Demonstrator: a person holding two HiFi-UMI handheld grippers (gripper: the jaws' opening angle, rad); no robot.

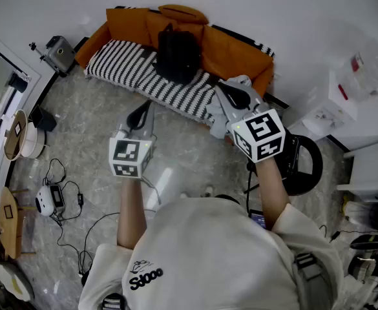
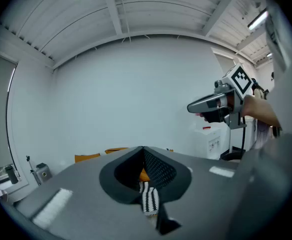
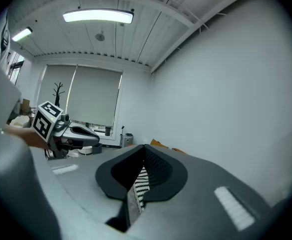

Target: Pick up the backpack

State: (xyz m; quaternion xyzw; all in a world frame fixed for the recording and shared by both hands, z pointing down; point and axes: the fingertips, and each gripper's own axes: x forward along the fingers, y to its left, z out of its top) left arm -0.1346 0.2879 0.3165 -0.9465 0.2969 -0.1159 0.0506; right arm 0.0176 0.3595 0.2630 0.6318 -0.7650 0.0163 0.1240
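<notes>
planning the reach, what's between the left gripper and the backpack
In the head view, only the striped cover on the orange sofa lies between the left gripper and the backpack.

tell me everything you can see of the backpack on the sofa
The backpack is plain black, soft fabric by the look, with a small carry loop at its top. It sits upright near the middle of the orange sofa, base on the black-and-white striped cover, back against the orange cushions. Nothing else touches it; finer details are too small to tell.
</notes>
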